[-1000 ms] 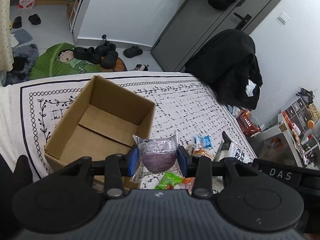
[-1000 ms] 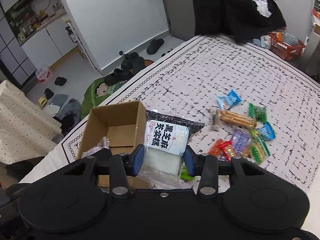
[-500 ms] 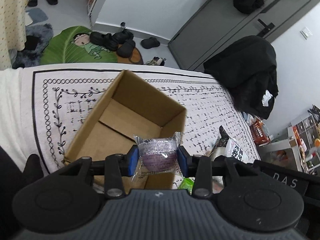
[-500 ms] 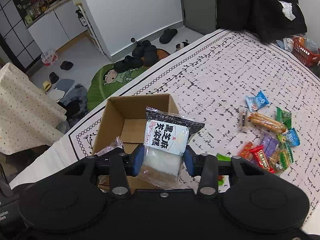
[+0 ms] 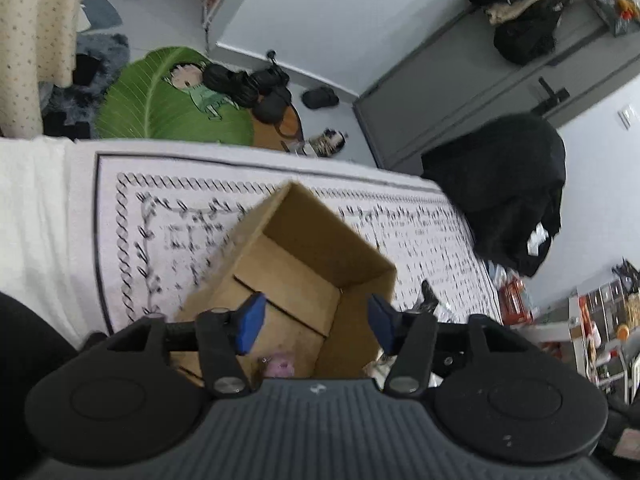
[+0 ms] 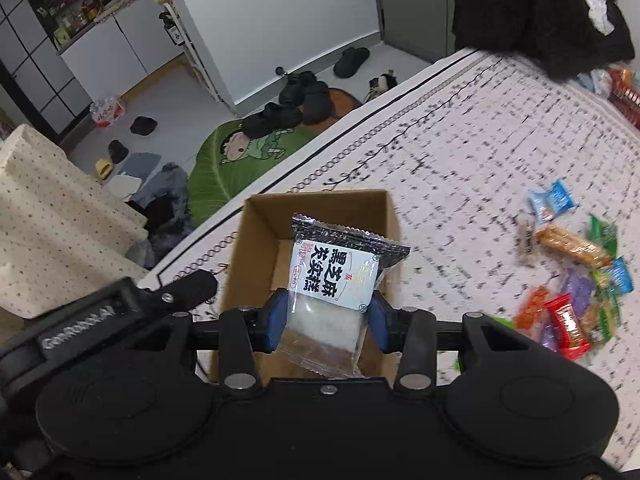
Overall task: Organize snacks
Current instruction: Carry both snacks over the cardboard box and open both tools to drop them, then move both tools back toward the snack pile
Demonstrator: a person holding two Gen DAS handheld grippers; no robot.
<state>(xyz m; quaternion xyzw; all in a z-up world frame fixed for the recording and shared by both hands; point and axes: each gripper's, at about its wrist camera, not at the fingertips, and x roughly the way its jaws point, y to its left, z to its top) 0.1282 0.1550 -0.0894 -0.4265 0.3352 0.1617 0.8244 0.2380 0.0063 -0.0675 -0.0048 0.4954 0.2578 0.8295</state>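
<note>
The box (image 5: 304, 264) stands open on the patterned cloth (image 5: 132, 208) near its bordered edge, flaps folded flat on its floor. In the left wrist view a purple snack (image 5: 280, 366) lies low inside the box against the near wall, half hidden behind the gripper body. The left gripper (image 5: 314, 322) hangs over the box with its jaws apart; they have just been opening, and nothing sits between the blue pads (image 5: 250, 322), only the cardboard floor showing in the gap.

In the right wrist view the right gripper (image 6: 324, 322) is clamped on a packet (image 6: 334, 288), a black-topped wrapper with a white label of printed characters and a clear lower half showing a pale block. The pads press the clear part from both sides and the packet stands upright, its top tilted a little to the right. It is held above the box (image 6: 256, 264), over the open mouth and toward the right wall. The other gripper's arm (image 6: 120, 308) juts in at the lower left of this view, beside the box.

The rest of the snacks (image 6: 576, 292) lie loose on the cloth well to the right of the box: blue, green, orange, red and purple wrappers in a scattered heap.

Beyond the cloth's edge a green leaf mat (image 6: 248, 160) lies on the floor with dark slippers (image 6: 292, 108) on it. A black coat (image 5: 508, 196) hangs near a grey door (image 5: 480, 92).
</note>
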